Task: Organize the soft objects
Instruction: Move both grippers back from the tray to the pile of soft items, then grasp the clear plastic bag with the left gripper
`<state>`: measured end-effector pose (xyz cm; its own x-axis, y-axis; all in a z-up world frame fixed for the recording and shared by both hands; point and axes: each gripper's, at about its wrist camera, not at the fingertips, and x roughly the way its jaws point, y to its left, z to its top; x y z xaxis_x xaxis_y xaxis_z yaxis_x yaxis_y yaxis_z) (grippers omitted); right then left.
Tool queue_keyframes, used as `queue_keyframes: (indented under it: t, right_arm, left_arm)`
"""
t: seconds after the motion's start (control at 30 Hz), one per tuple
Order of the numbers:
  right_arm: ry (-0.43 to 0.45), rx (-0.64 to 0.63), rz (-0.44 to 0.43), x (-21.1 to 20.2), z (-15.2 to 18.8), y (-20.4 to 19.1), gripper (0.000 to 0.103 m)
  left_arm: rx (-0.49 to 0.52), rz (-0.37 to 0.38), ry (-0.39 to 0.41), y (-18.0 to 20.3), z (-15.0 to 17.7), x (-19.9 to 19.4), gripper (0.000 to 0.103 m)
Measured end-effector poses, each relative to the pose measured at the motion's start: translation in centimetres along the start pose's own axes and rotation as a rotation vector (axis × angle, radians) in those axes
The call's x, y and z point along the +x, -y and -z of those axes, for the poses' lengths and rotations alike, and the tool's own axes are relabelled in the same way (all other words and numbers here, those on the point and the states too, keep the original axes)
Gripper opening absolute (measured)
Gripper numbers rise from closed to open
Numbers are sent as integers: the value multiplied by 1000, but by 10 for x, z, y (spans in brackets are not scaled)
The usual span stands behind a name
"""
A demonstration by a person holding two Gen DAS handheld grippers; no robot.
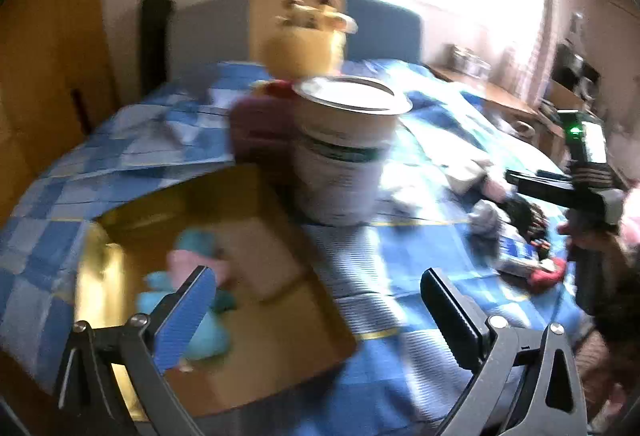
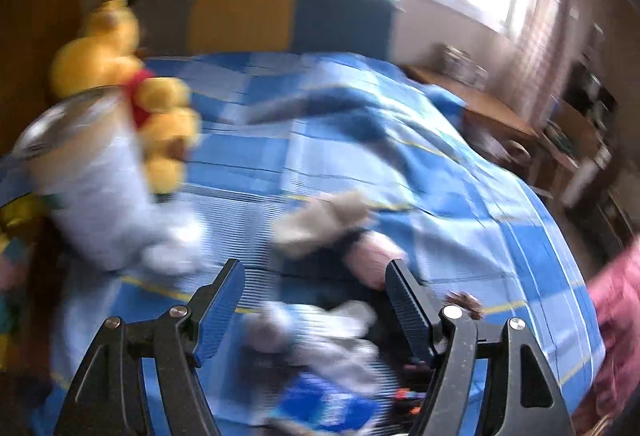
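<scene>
**Between the box and the pile**

Through my left wrist camera, I am looking over the open brown cardboard box (image 1: 224, 276) lying on the blue checked bedspread (image 1: 400, 276). My left gripper (image 1: 320, 312) is standing wide with nothing between its pads; the left finger is hanging over the box's mouth and the right one over bare cover. Inside the box, at about nine o'clock from the gripper, a turquoise and pink plush toy (image 1: 192, 276) is lying, which I take to be a sorted piece. At twelve o'clock a tall grey-white bucket with a pale rim (image 1: 344, 152) is standing upright just past the box, probably a second container. At three o'clock my right gripper (image 1: 520, 178) is reaching toward the heap of small soft things (image 1: 516, 236), mostly dark and grey with a red piece, lying loose on the cover.

Through my right wrist camera, the view is badly smeared. The right gripper (image 2: 316, 300) is standing open and holding nothing, poised over a grey and blue soft bundle (image 2: 320, 352) at six o'clock. At twelve o'clock a beige, dark and pink soft item (image 2: 340, 236) is lying on the bedspread (image 2: 460, 196). At ten o'clock a yellow plush bear in a red top (image 2: 132, 92) is leaning against the bucket (image 2: 100, 180). I judge the pile is next.
</scene>
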<state>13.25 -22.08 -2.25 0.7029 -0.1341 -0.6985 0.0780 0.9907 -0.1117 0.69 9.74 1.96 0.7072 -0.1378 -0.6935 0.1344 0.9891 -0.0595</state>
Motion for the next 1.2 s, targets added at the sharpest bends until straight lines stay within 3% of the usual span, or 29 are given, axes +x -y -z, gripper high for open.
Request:
queue_keyframes:
  t: [0.13, 0.23, 0.43, 0.5, 0.6, 0.73, 1.03, 1.1, 1.13, 1.17, 1.2]
  right_arm:
    - [-74, 139, 7, 19, 11, 34, 74]
    - [-50, 192, -21, 16, 7, 48, 74]
    - [-50, 229, -57, 10, 7, 51, 74]
    - [-52, 235, -65, 10, 6, 50, 74]
    - [-48, 254, -87, 9, 5, 53, 74]
    - [-52, 282, -116, 8, 5, 58, 74]
    - [-57, 321, -170, 9, 4, 63, 74]
    - [-60, 330, -185, 10, 4, 64, 74]
    - [-62, 333, -188, 10, 3, 64, 74]
    - [-62, 334, -188, 10, 4, 64, 74]
    - [-63, 334, -186, 11, 4, 64, 74]
  left_arm:
    - [58, 57, -38, 32, -10, 20, 103]
    - [70, 110, -120, 56, -17, 44, 103]
    - [71, 46, -182, 87, -26, 93, 102]
    - [58, 47, -203, 94, -30, 109, 98]
    - [71, 38, -219, 107, -37, 135, 81]
    - [126, 15, -194, 133, -48, 164, 74]
    - [218, -84, -184, 164, -61, 231, 74]
    - [216, -91, -192, 165, -62, 244, 62]
    - [218, -76, -204, 166, -62, 249, 36]
    - [229, -65, -224, 168, -61, 255, 23]
    - [230, -54, -221, 170, -61, 256, 23]
